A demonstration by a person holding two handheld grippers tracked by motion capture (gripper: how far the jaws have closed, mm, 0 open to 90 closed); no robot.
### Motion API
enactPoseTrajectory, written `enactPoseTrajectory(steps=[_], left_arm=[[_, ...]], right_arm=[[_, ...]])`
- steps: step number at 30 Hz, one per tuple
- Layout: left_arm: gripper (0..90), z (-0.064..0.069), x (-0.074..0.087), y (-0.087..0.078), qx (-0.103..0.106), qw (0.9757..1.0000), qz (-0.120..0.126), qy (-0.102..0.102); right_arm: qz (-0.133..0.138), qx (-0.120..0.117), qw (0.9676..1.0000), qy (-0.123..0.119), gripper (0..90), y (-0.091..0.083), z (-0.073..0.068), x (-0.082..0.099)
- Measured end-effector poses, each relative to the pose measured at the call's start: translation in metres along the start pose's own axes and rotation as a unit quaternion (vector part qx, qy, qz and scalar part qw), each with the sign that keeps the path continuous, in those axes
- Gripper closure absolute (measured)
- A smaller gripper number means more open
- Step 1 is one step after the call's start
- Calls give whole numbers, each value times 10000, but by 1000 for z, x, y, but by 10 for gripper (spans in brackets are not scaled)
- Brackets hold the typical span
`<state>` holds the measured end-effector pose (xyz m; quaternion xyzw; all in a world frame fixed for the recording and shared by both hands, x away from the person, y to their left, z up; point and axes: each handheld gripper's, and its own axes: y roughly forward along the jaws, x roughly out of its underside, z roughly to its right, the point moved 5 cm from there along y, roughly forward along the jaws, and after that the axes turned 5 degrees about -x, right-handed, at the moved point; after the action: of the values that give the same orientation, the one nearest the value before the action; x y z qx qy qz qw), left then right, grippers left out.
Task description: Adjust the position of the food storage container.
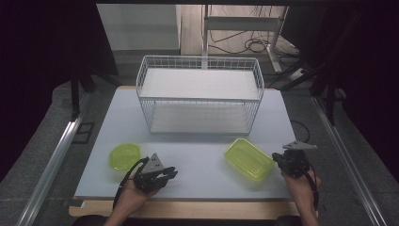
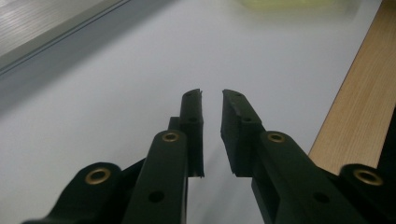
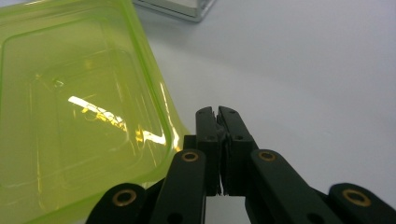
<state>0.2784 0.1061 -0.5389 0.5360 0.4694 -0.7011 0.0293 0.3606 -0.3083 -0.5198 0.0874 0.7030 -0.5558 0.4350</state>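
Container (image 3: pixel 79 116) cut by frame edge

A clear lime-green rectangular container (image 1: pixel 248 159) sat open side up, empty, skewed on the table in front of the wire basket (image 1: pixel 199 94) — toward its right end. A round green container (image 1: pixel 125 156) lay before the basket's left end — also empty.

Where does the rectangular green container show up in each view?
High view: rectangular green container lower right of centre, in front of the wire basket.
Left gripper view: a green blur at the top edge, probably it.
Right gripper view: left half, beside the closed jaws.
Shared landmark: the white tabletop.
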Motion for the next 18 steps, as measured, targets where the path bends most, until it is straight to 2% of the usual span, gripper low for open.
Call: enactPoseTrajectory(steps=[5, 9, 13, 18], left_arm=[[815, -2, -5, 2, 59, 10000, 24, 6], [821, -6, -12, 6, 46, 10000, 35, 59], [820, -7, -13, 9, 77, 10000, 31, 24], [817, -7, -14, 9, 101, 9999, 38, -10]], right_arm=[[-21, -58, 10000, -54, 872, -1, -4, -2], [13, -38, 10000, -72, 880, -14, -6, 2], [-111, -130, 9998, -78, 882, -29, -16, 17], [-89, -249, 9996, -32, 882, -31, -18, 25]])
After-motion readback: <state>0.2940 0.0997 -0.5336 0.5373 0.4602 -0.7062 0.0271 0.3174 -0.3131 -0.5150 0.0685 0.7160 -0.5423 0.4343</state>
